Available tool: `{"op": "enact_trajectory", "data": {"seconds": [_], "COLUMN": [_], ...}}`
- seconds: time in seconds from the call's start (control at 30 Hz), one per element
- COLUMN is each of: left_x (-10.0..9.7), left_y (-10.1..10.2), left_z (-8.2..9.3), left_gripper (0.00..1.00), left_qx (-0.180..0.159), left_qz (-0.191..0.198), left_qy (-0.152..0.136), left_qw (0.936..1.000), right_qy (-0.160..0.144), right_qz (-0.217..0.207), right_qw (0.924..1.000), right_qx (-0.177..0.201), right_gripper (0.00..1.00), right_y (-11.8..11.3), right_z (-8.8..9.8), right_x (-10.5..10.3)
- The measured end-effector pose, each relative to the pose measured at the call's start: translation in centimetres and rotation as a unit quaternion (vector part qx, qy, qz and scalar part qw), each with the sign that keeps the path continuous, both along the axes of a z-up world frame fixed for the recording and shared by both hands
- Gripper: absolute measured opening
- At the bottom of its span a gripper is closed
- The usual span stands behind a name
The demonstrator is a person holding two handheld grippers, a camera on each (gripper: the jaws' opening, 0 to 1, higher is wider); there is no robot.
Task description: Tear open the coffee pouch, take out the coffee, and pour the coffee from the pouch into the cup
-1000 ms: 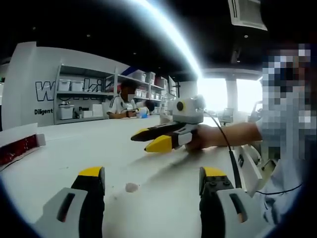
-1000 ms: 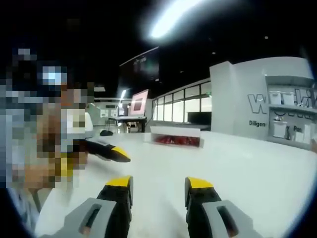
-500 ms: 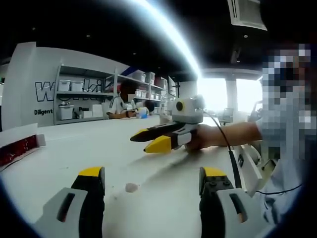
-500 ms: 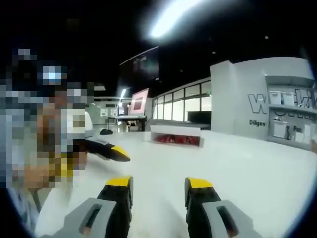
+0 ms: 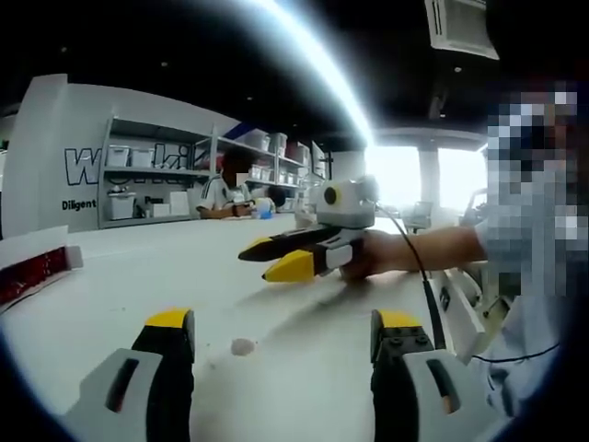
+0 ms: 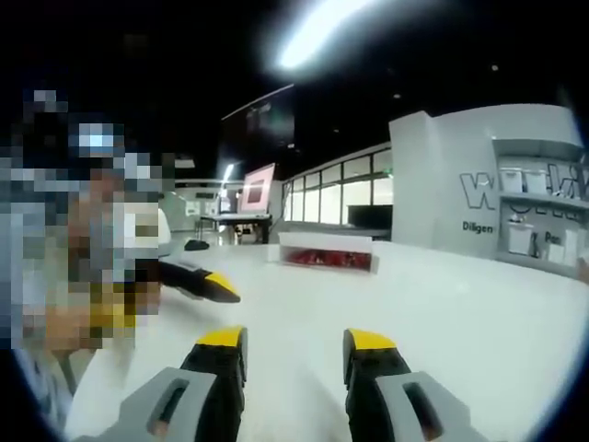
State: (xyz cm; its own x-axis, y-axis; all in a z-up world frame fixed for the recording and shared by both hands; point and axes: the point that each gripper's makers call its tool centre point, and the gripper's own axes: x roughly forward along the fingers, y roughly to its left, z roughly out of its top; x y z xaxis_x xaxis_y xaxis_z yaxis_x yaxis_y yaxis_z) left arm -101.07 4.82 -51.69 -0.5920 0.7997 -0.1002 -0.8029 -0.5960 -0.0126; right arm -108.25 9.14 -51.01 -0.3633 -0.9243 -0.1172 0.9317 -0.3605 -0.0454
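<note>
Jaws of left gripper (image 5: 282, 333) and right gripper (image 6: 292, 347) gape (nothing held) above white table (image 5: 110, 276).

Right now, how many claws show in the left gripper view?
2. The left claw rises from the bottom of the view, open over the white table. The right claw enters from the right, hand-held.

**Two low views crossing over one white table**

The left gripper view sits low over the white table (image 5: 110, 276), looking ahead along its jaws toward wall shelving (image 5: 152, 180). The right gripper view, equally low, faces a white tray of red items (image 6: 327, 253). Both share the tabletop, tray, and each shows the opposite tongs.
</note>
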Motion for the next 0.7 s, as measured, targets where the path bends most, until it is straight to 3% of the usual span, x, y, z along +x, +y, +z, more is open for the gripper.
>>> {"op": "enact_trajectory", "data": {"seconds": [0.7], "left_x": [-0.4], "left_y": [-0.1], "left_z": [-0.7], "left_gripper": [0.80], "left_qx": [-0.018], "left_qz": [0.005], "left_qy": [-0.010], "left_qw": [0.9998], "right_qy": [0.005], "right_qz": [0.001], "right_qw": [1.0000], "right_qx": [0.003], "right_gripper": [0.42], "right_y": [-1.3], "right_z": [1.0], "right_x": [-0.1]}}
